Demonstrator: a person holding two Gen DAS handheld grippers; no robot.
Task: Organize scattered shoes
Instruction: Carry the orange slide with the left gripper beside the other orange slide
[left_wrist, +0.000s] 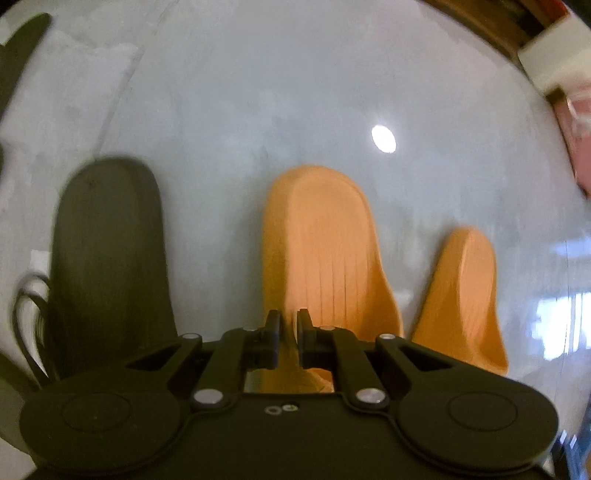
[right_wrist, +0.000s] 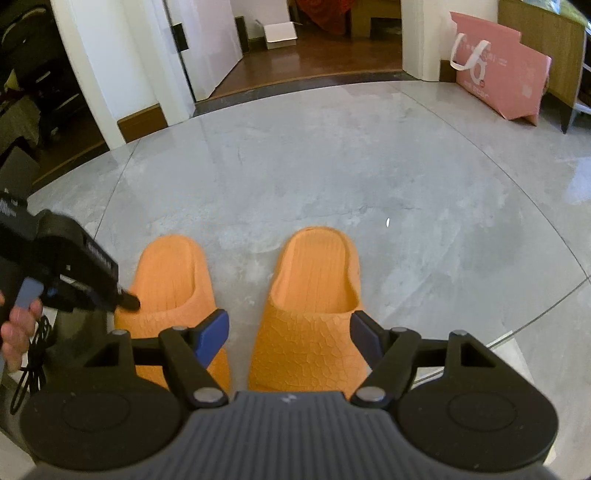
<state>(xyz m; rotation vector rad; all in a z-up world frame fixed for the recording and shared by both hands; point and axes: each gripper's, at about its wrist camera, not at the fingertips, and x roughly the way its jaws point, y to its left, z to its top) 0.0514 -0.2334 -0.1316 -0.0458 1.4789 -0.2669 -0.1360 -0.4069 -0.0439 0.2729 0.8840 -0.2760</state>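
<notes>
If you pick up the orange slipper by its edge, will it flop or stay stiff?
The orange slipper looks thick and moulded like foam, so it probably stays mostly stiff and feels light. Its flat sole makes rolling unlikely. On the glossy floor it might slide when pushed.

floor: glossy grey stone-look tile, mottled, mirrors light
slippers, between the right tongs' pads: matt orange foam-like, crackle-textured strap, ribbed footbed
black slipper, left of the left tongs: matt, dull
right tongs: matt black plastic, blue pads, metal rivets
far floor: polished brown wood
</notes>
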